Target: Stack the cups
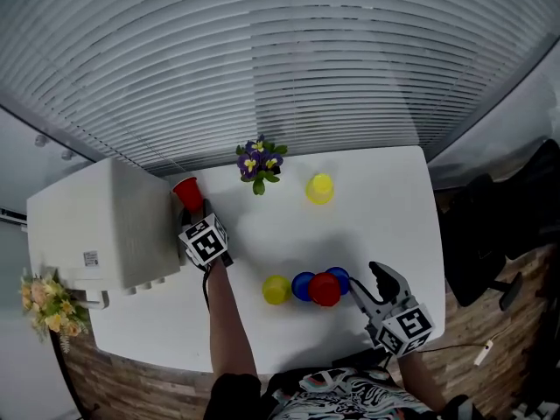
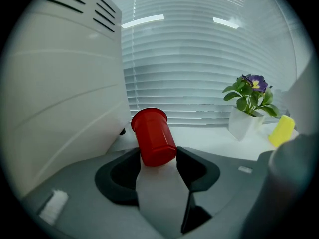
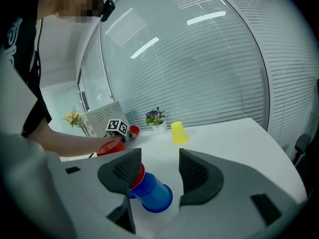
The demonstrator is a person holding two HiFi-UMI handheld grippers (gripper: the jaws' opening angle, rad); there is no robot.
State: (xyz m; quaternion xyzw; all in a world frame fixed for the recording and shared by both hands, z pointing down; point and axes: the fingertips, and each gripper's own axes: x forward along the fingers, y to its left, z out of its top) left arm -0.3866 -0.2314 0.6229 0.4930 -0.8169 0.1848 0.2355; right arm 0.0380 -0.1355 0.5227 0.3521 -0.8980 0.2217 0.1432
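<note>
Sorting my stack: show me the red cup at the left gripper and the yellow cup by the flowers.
red cup [image 2: 153,138], left gripper view, on its side wall.
yellow cup [image 1: 320,189], head view, on the middle of its body.

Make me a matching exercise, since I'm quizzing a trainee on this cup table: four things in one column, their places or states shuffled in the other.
Things
1. lone red cup
2. far yellow cup
3. right-hand blue cup
4. potted plant

Places or states
A. upside down, right of the potted plant in the head view
B. lying on its side in front of the open right claw
C. blooming purple and yellow, in a white pot
D. tilted, between the jaws of the left claw

Pairs: 1-D, 2-A, 3-B, 4-C
</note>
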